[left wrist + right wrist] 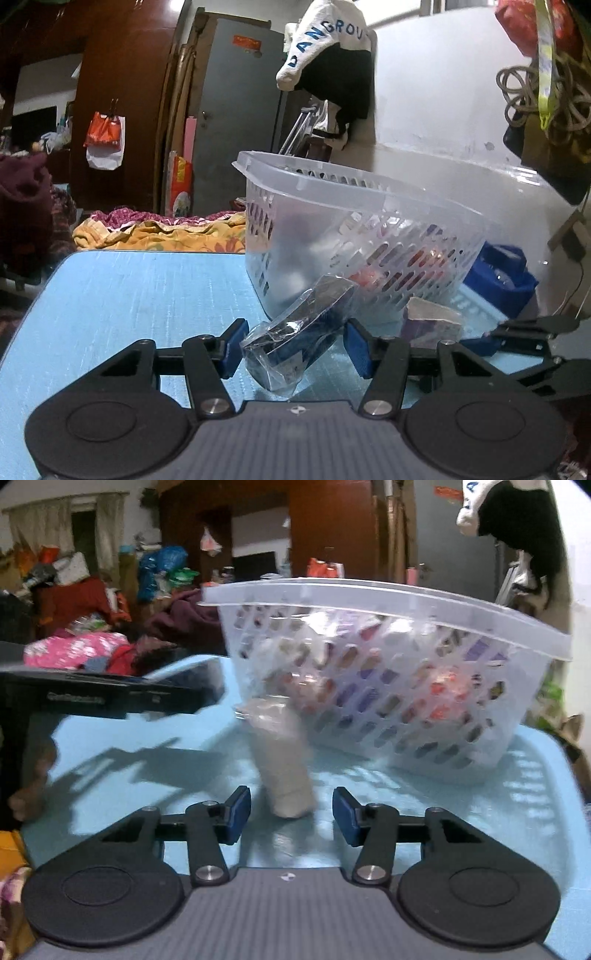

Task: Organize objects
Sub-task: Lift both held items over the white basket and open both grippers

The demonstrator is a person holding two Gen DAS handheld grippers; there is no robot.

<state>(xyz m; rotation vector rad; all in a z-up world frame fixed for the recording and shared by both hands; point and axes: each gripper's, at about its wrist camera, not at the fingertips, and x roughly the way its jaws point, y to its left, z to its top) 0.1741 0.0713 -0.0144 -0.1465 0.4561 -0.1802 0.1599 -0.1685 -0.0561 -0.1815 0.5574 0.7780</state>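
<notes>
Left gripper (293, 349): blue pads clamped on a dark item in clear plastic wrap (299, 332), which tilts up and away toward the basket. Light blue table (129, 295) below it.

Right gripper (291, 814): jaws part-closed around a pale cylindrical packet (282, 764); a gap shows on each side of it, the right one wider, so not gripped. The packet stands tilted on the table, just in front of the basket.

Beyond both: translucent white perforated basket (369, 236) on the table, already holding mixed colourful items; a small purple packet (432, 321) lies beside its base.

Far: black-and-white garment (332, 62) hanging on the wall, cluttered room behind
</notes>
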